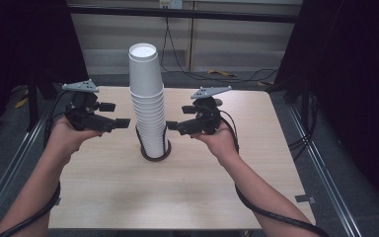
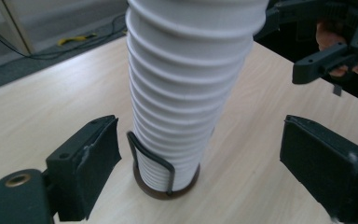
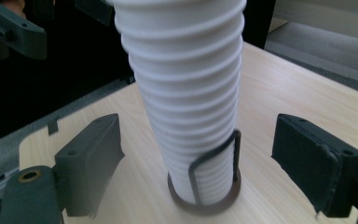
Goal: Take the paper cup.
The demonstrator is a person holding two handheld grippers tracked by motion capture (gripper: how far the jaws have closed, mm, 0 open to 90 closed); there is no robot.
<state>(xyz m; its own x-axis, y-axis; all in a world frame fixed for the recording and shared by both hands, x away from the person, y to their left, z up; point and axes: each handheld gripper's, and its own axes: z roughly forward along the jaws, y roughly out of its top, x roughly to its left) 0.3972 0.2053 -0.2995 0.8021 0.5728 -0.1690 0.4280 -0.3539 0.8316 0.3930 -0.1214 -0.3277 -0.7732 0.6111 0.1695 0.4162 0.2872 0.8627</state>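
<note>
**Tall cup stack stands between two open grippers**

Forearms come in from the near edge of the table [image 1: 103, 197], one each side, with cables trailing back off it. Past them, bare wood runs up to the middle, where a stack of white paper cups [image 1: 148, 106] sits upside down in a dark wire holder [image 1: 155, 153], near the centre of the table. The stack is high and leans a little, its top cup [image 1: 144, 69] sitting proud of the rest.

Left of it hovers the left gripper [image 1: 123, 123], jaws spread wide and holding nothing; on the right the right gripper [image 1: 172, 126] does the same, jaws parted wider than the stack and empty. Both point inward at mid-height, close to the cups but not touching.

The risk, as I judge it, is that lean. A sideways nudge from either jaw could tip the column or drag the holder across the wood, since only a thin wire loop and ring steady the base. Squeezing too hard could crush the thin paper, and a pull on one cup could bring several up wedged together.

Room is fair: open table left, right and near. The far edge lies not far behind the stack, with floor cables [image 1: 217, 74] beyond, so anything toppling that way would go off the table.
</note>
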